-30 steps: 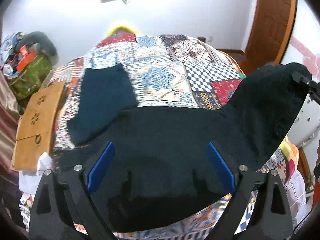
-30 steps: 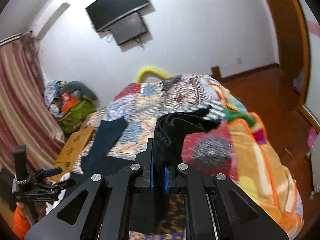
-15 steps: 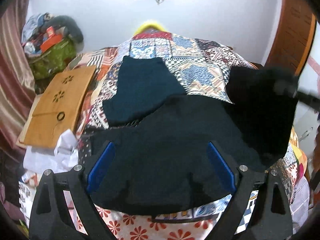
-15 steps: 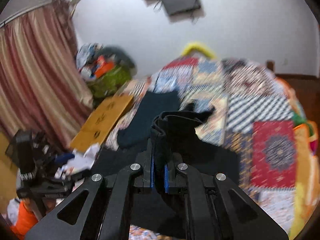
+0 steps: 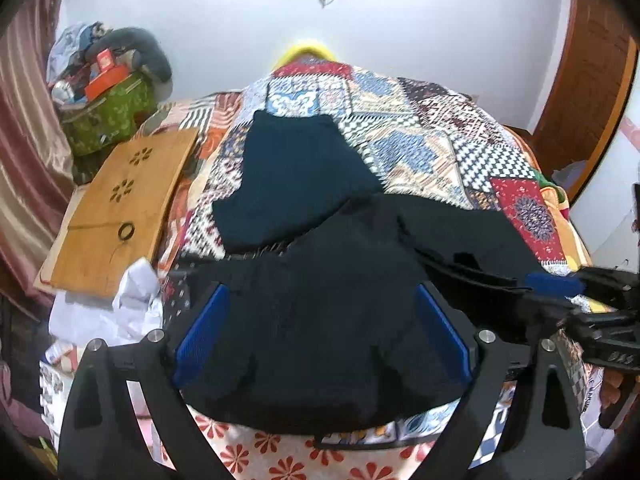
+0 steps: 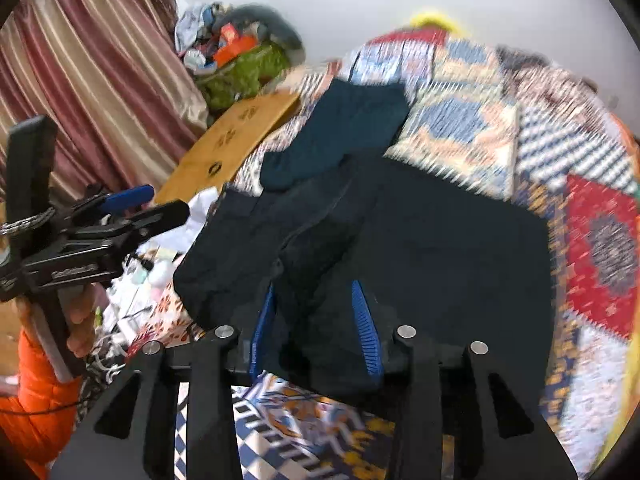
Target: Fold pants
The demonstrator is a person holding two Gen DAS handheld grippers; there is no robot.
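Observation:
Dark navy pants [image 5: 340, 312] lie on the patchwork quilt at the bed's near edge, one half folded over the other; they also show in the right wrist view [image 6: 420, 232]. My left gripper [image 5: 320, 320] is open above them, its blue pads wide apart. My right gripper [image 6: 316, 308] is open over the folded edge, fabric lying between its pads; it shows at the right of the left wrist view [image 5: 556, 284]. The left gripper shows at the left of the right wrist view [image 6: 148, 204].
A folded teal garment [image 5: 296, 176] lies on the quilt [image 5: 432, 136] beyond the pants. A wooden board [image 5: 120, 208] sits at the bed's left, with white paper clutter [image 5: 132, 292] below it. A green bag with piled items [image 5: 108, 108] stands far left by a curtain.
My right gripper carried the lifted part of the pants leftward over the rest, lowered it and opened its jaws. The left gripper stayed open above the pants.

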